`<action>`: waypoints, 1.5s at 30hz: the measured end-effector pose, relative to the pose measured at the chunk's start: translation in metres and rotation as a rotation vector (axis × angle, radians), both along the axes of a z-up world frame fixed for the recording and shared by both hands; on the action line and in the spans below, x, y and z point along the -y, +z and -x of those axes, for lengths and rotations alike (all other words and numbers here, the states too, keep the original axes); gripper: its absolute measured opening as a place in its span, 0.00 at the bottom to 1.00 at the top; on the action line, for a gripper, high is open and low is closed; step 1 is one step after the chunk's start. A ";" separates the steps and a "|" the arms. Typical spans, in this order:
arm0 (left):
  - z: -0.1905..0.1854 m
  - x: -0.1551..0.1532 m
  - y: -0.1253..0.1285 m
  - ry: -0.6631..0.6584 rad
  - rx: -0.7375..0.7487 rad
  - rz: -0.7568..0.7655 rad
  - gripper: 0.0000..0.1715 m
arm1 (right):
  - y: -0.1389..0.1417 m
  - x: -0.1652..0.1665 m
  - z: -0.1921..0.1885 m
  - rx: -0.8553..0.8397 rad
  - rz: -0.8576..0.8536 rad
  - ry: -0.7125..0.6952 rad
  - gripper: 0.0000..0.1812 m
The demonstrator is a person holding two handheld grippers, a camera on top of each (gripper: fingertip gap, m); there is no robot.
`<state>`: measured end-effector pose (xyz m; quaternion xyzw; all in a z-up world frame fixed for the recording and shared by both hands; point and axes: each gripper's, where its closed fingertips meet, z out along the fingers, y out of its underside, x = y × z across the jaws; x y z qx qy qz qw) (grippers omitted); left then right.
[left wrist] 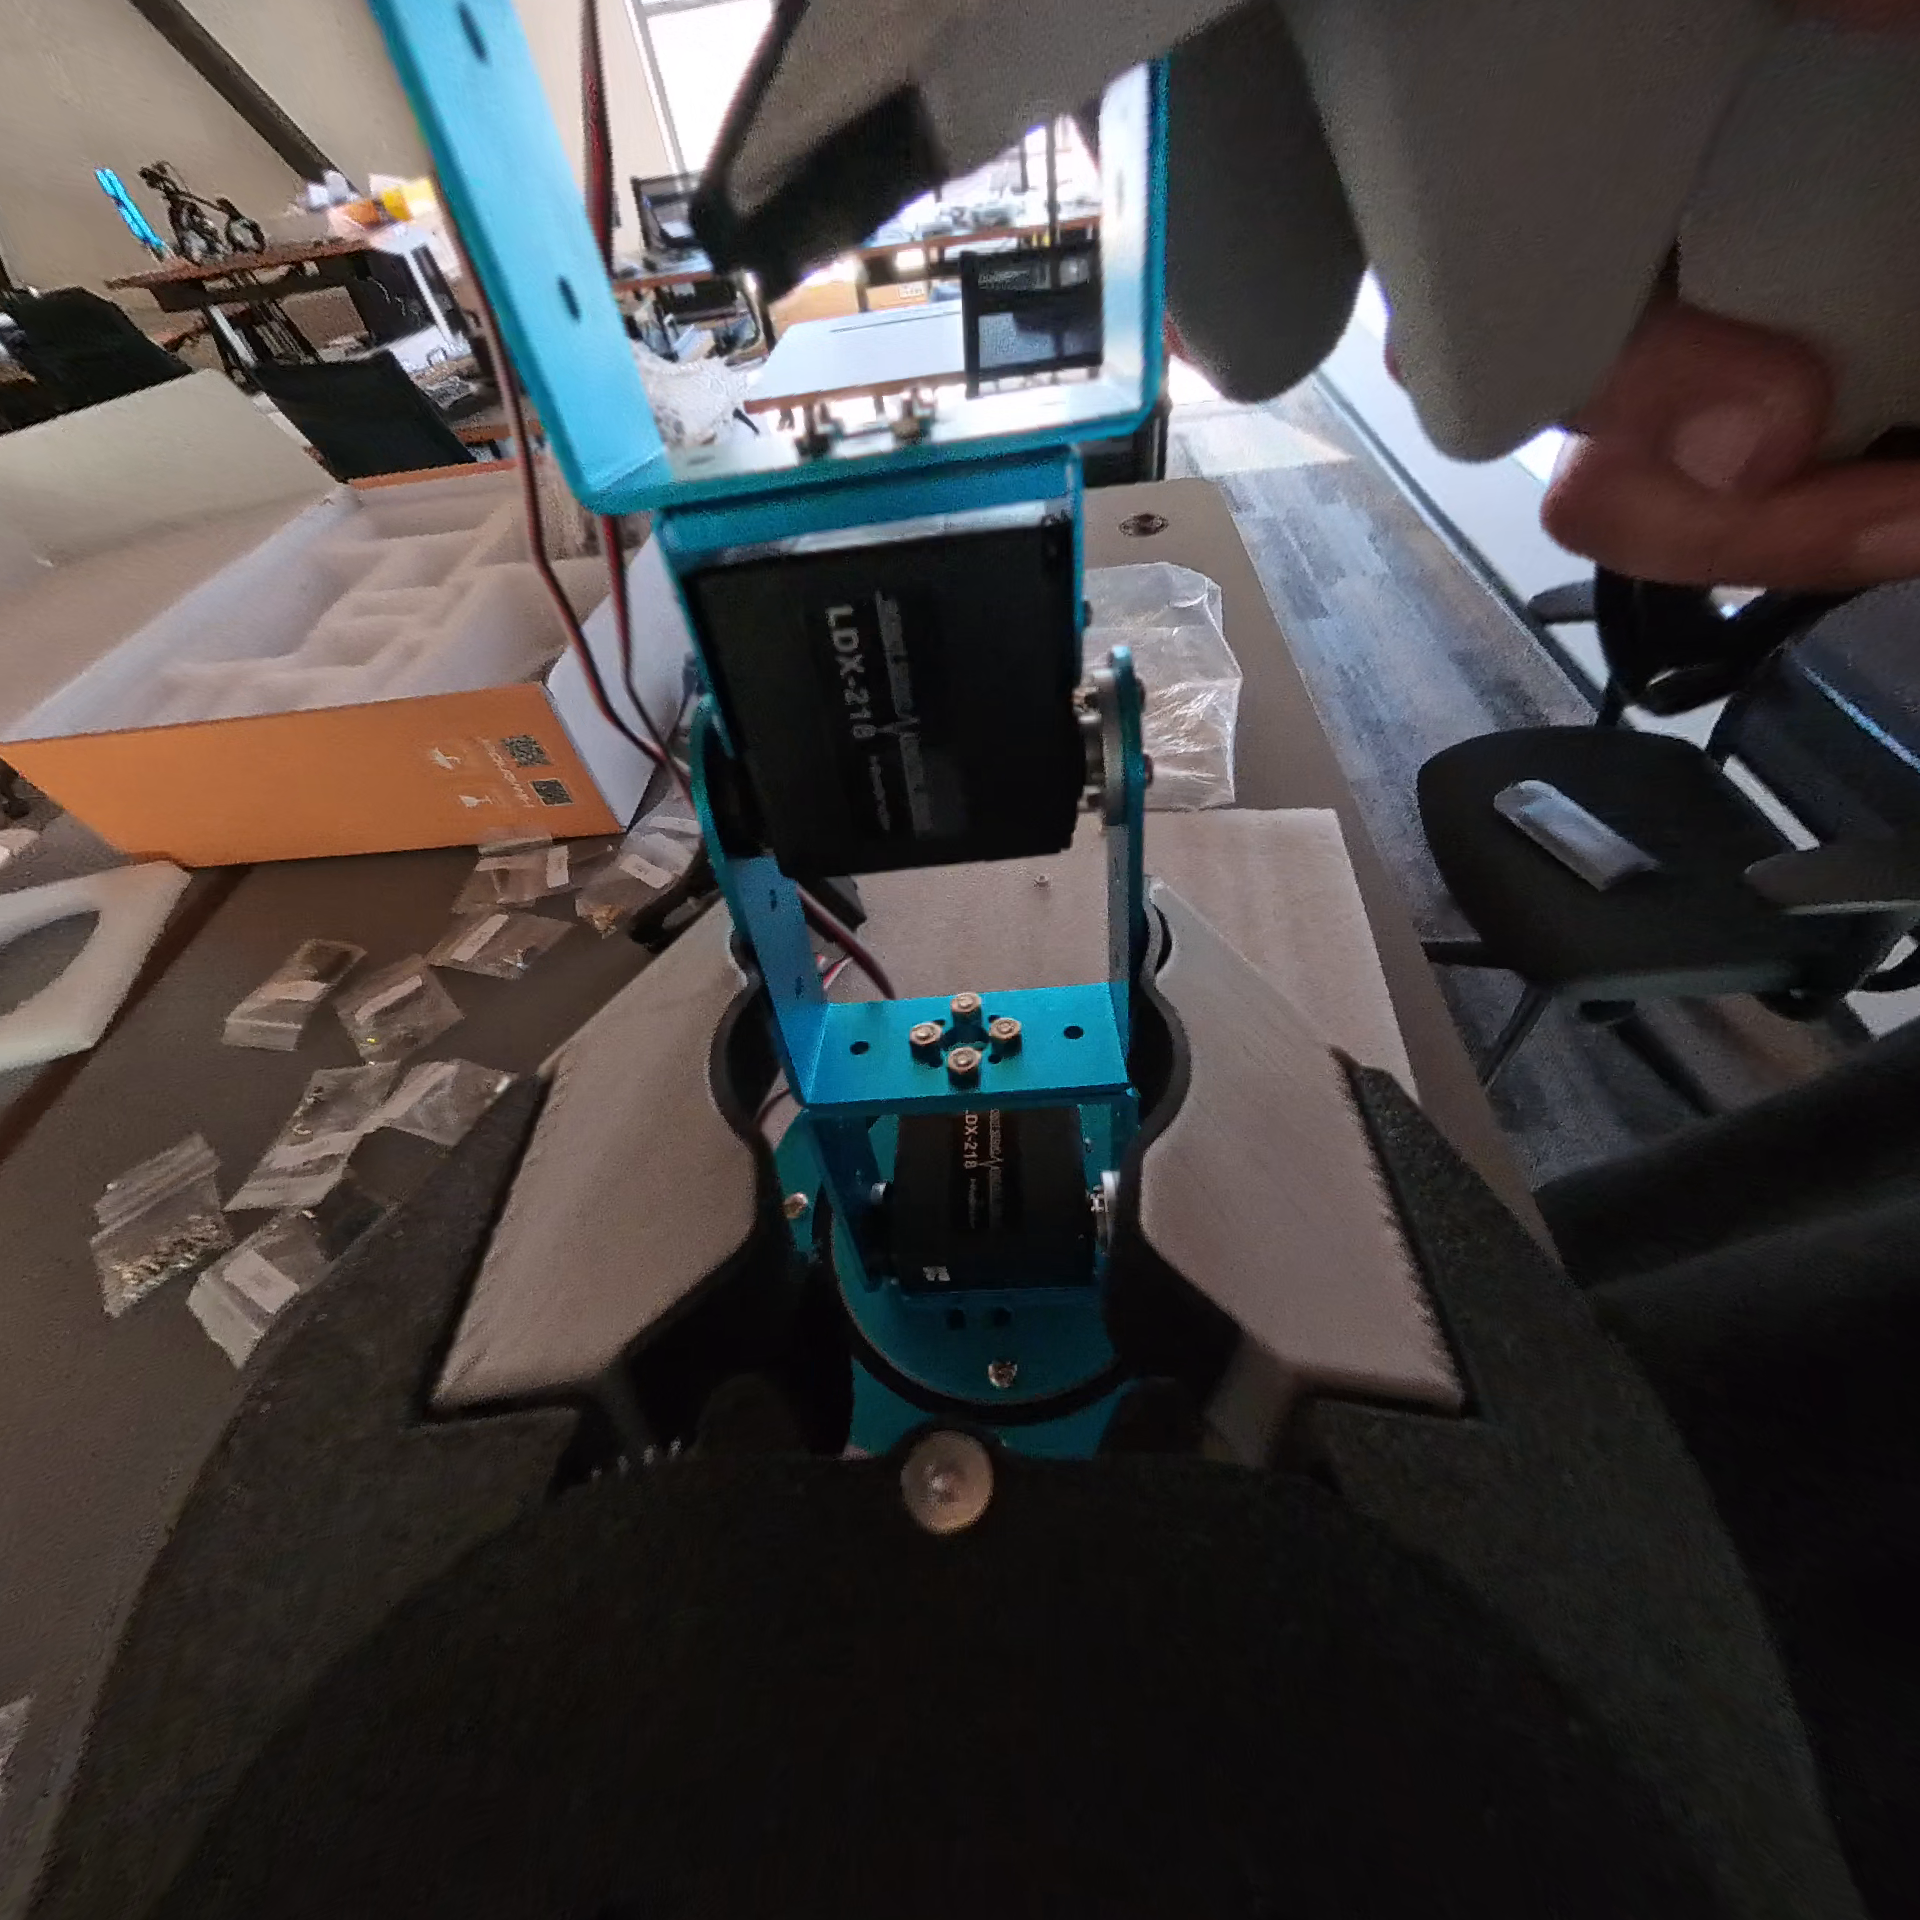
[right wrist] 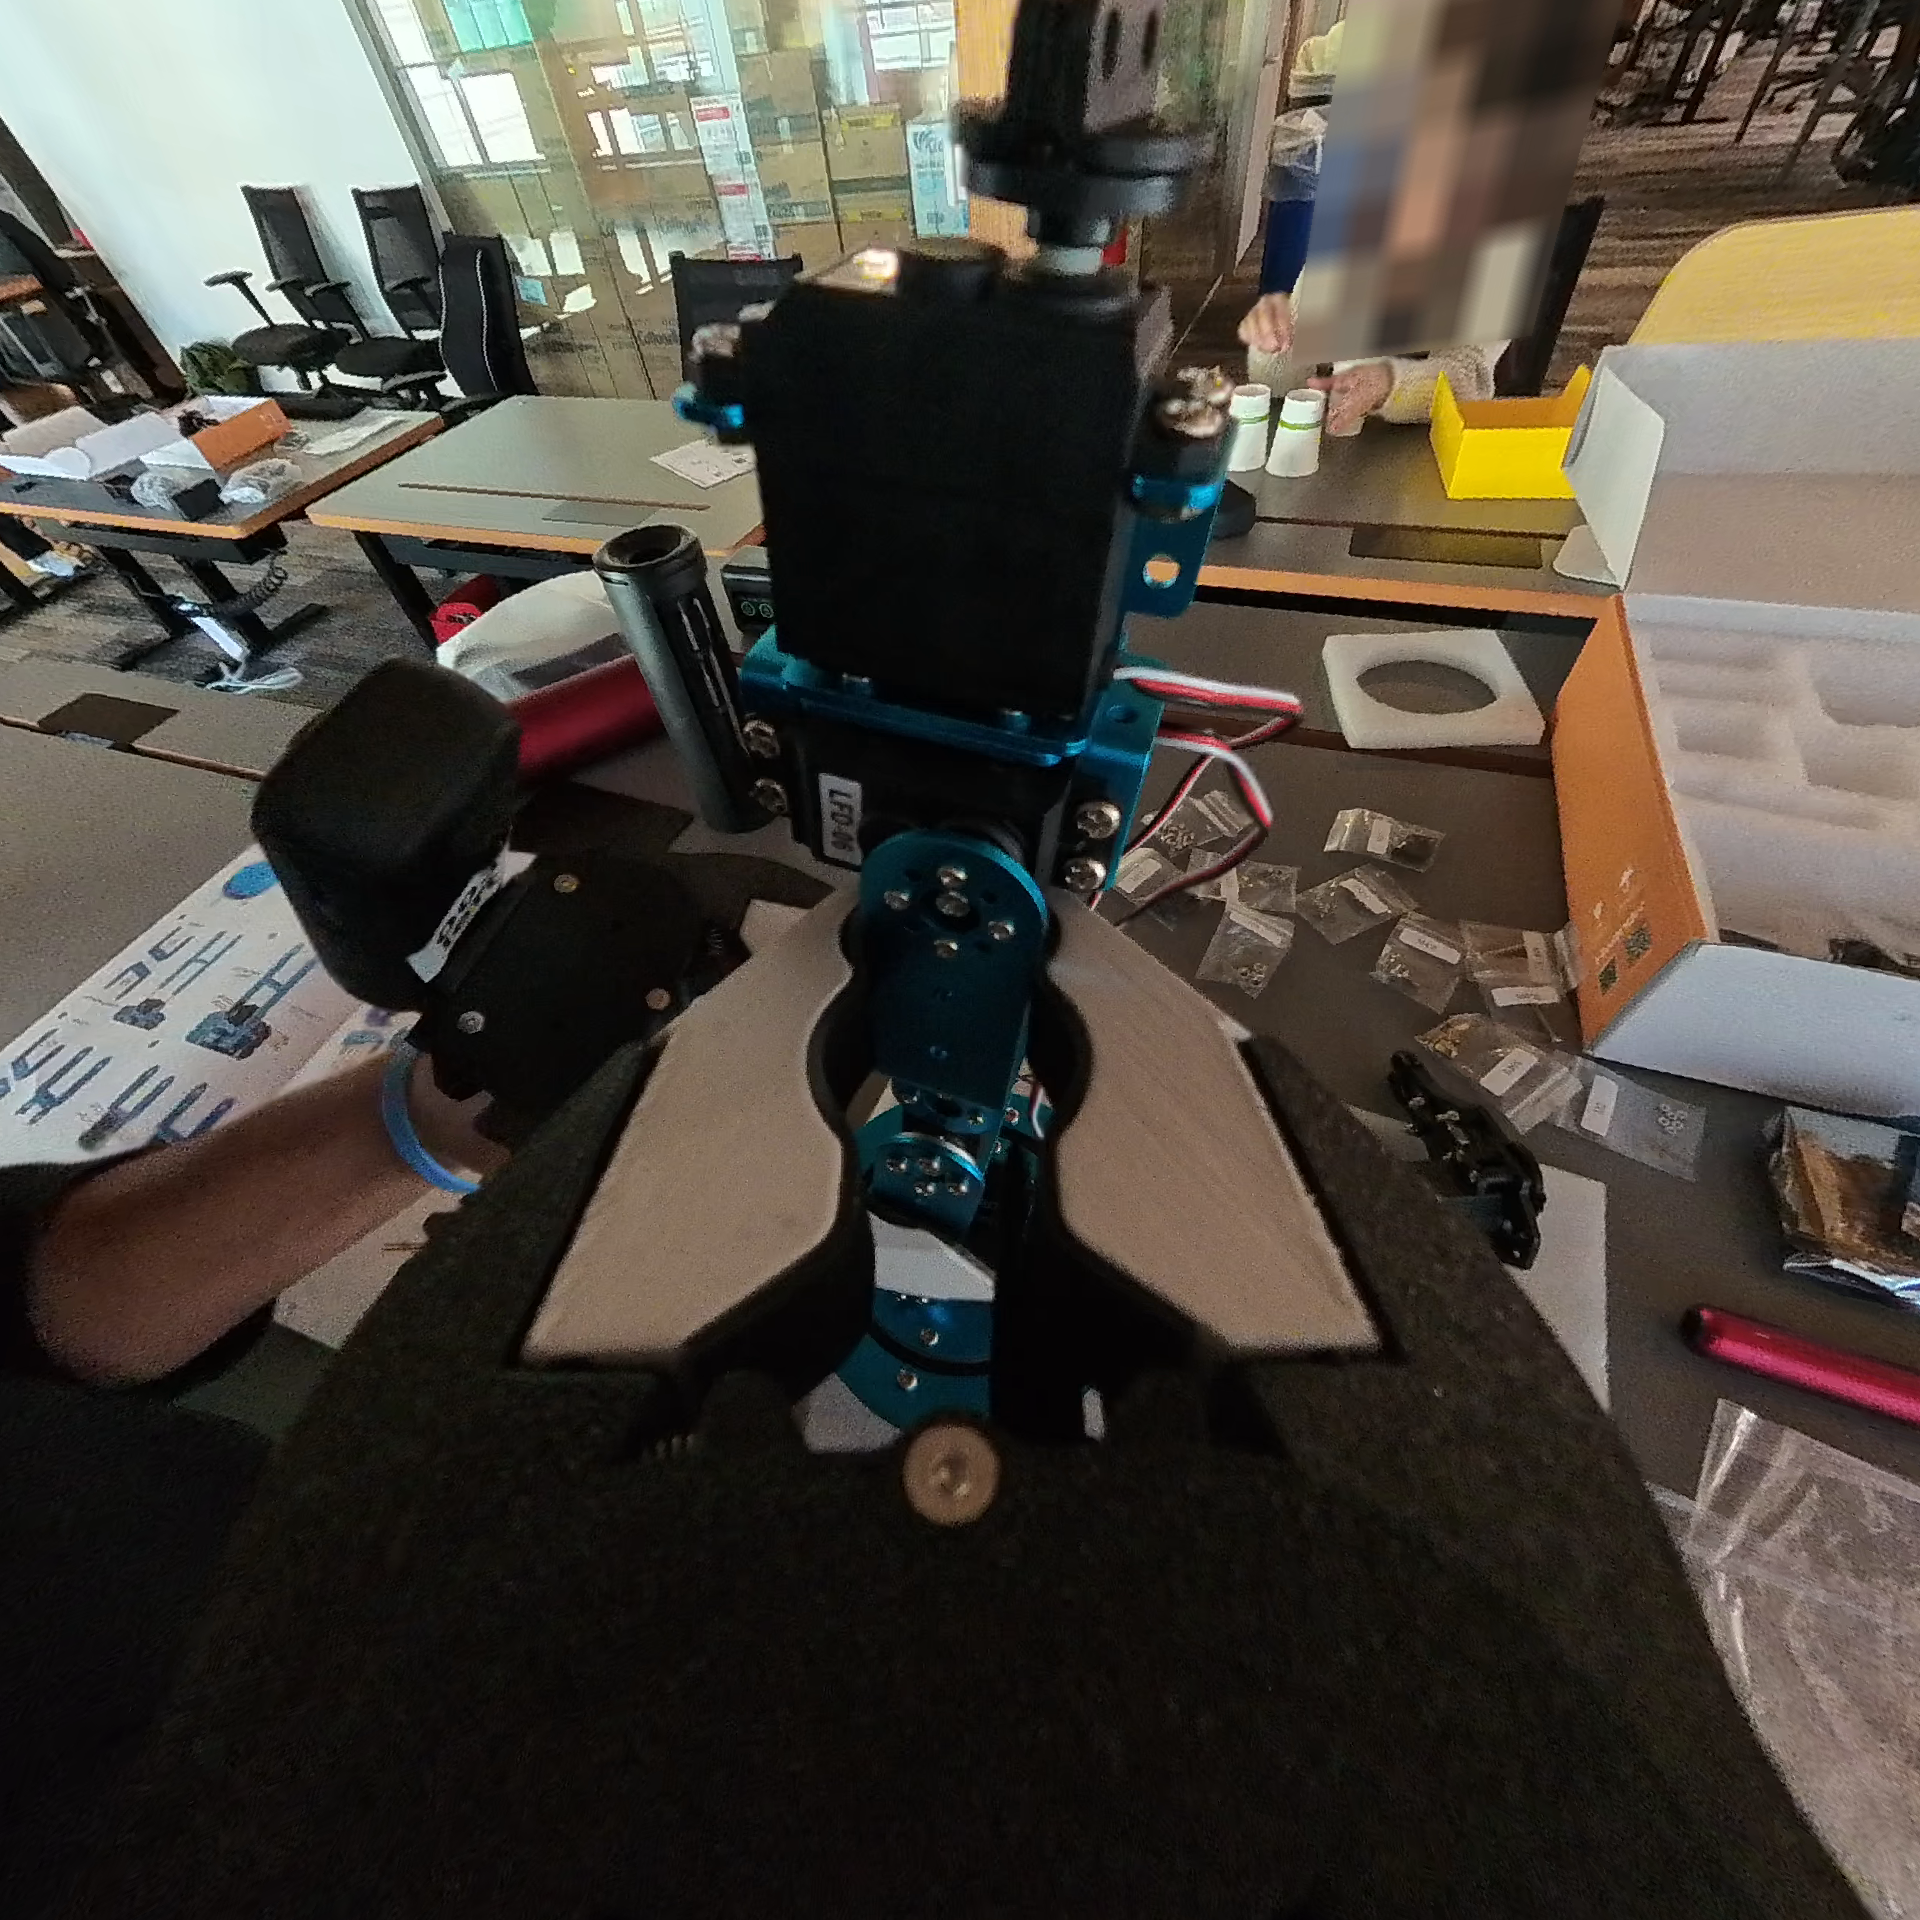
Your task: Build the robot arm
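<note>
Left tongs, left wrist view: both grey fingers pressed against the lower blue bracket of a small blue robot arm, pinching it above its round base. Arm stands upright on the table, with two black servos, red-white-black wires and an open U-bracket on top. Seen here only: a hand with a pale grey tool at upper right, a black chair beyond the table edge. To the left, an orange-sided box with white foam, and small clear parts bags.

Right tongs, right wrist view: fingers closed on a round blue joint of the same arm, higher up. Seen here only: the left tongs' black body at left, a printed instruction sheet, a grey cylinder, a red tube, a yellow box, two paper cups.
</note>
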<state>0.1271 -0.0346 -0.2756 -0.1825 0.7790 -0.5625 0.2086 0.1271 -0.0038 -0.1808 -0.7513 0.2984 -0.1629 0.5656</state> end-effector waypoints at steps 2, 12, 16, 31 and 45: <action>0.001 0.000 0.000 0.003 0.002 0.021 0.38 | -0.001 0.001 0.001 -0.010 -0.016 0.000 0.12; 0.000 0.005 0.000 -0.011 0.012 0.078 0.38 | -0.005 0.012 -0.004 -0.013 0.046 -0.055 0.13; 0.001 -0.007 -0.021 0.007 -0.025 0.022 0.47 | -0.005 0.011 -0.006 -0.044 0.039 -0.037 0.12; 0.006 -0.008 -0.051 0.026 -0.099 0.027 0.38 | -0.018 0.036 -0.022 -0.132 -0.061 -0.028 0.13; 0.004 0.001 -0.059 0.000 -0.157 -0.051 0.38 | -0.095 0.103 -0.057 -0.484 -0.405 -0.085 0.15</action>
